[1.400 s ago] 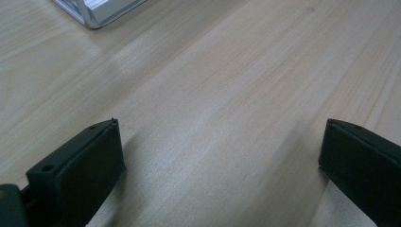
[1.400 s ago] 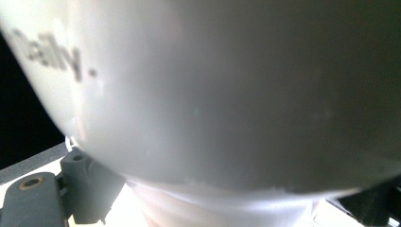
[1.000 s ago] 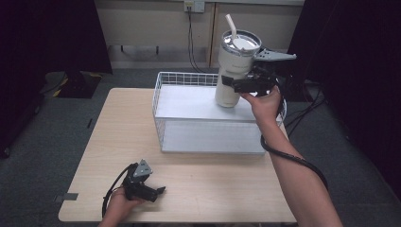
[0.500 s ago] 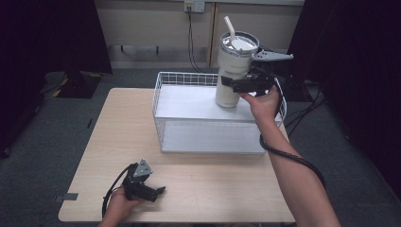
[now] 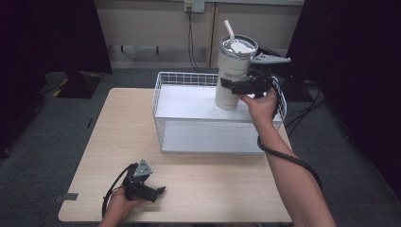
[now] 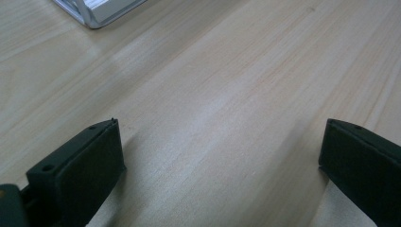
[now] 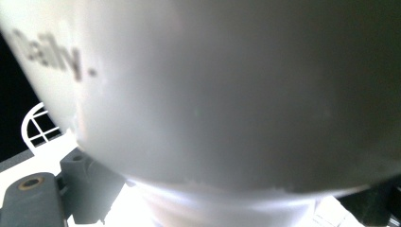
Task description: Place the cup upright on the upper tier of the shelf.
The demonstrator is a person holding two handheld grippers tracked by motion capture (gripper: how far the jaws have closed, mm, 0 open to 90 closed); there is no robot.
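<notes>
Holding the big white cup tight, the right claw probably lifts it over the wire basket; the left claw rests wide open on the desk.

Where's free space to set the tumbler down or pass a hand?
Free: the wire basket floor left of the tumbler, and the table between the basket and its left edge. Crowded: the basket's right end, with the right gripper, and the near-left corner, by the left gripper.
</notes>
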